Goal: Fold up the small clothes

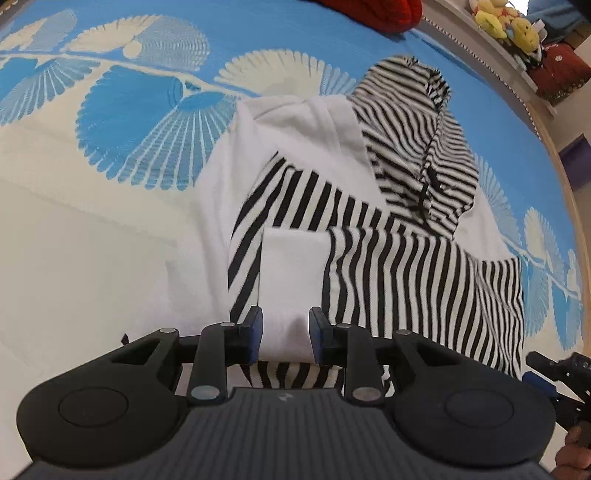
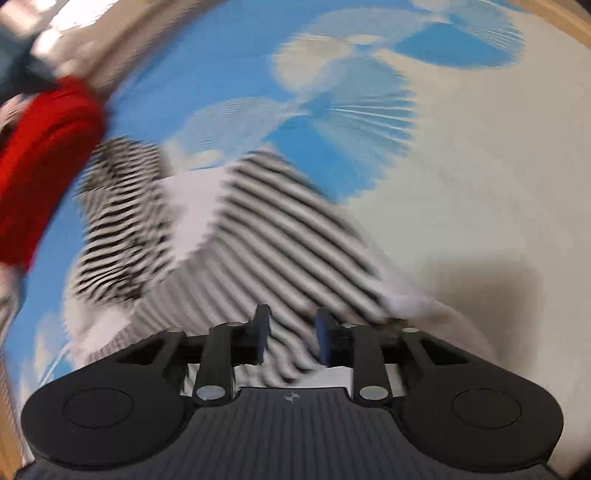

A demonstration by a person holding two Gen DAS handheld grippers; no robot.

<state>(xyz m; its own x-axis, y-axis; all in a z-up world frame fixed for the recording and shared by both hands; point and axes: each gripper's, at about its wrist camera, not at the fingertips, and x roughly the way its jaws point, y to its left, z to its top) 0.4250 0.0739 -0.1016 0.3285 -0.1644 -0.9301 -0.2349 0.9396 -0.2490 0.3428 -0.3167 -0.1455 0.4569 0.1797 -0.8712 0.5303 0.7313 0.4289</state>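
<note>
A small black-and-white striped hooded top with white panels [image 1: 369,229] lies on the blue and cream patterned bedspread [image 1: 129,129]. Its hood points away and its sleeves are folded across the body. My left gripper [image 1: 285,332] is open just above the near hem, with a white cuff patch between its jaws. My right gripper [image 2: 291,334] is open over the striped fabric [image 2: 280,236] at the garment's near edge. The right wrist view is heavily blurred by motion. The right gripper also shows at the lower right edge of the left wrist view [image 1: 554,373].
A red cushion [image 1: 373,11] lies at the far side of the bed, and also shows in the right wrist view [image 2: 44,158]. A shelf with yellow plush toys [image 1: 506,22] runs along the far right. The wooden bed edge [image 1: 576,206] curves down the right.
</note>
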